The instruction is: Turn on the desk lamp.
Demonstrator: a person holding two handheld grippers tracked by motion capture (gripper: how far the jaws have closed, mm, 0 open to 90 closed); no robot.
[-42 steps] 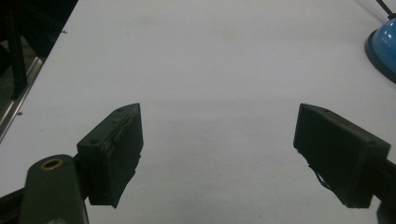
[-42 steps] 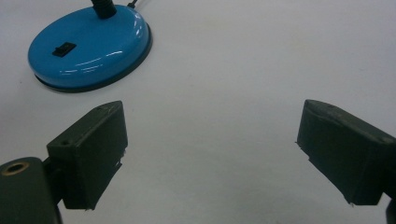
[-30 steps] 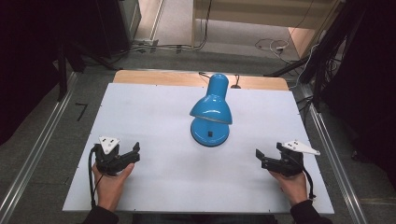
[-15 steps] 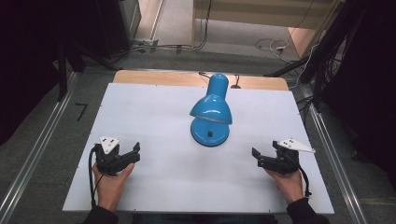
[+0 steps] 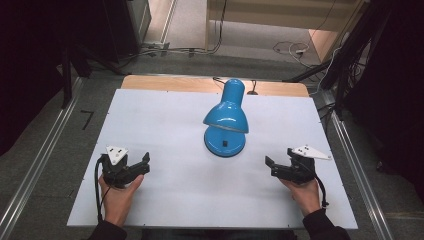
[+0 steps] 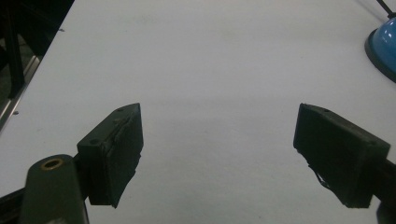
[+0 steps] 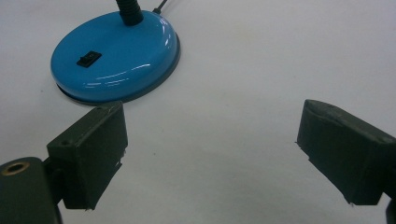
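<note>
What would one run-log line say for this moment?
left claw: open, empty | right claw: open, empty, facing lamp base | blue desk lamp: upright mid-table, untouched | switch: on base top

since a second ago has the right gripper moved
Yes. In the high view the right gripper has slid left across the table, toward the lamp base, which stayed put.

Both hands low at near edge, left gripper (image 5: 142,162) & right gripper (image 5: 272,167) jaws wide apart, empty.
</note>
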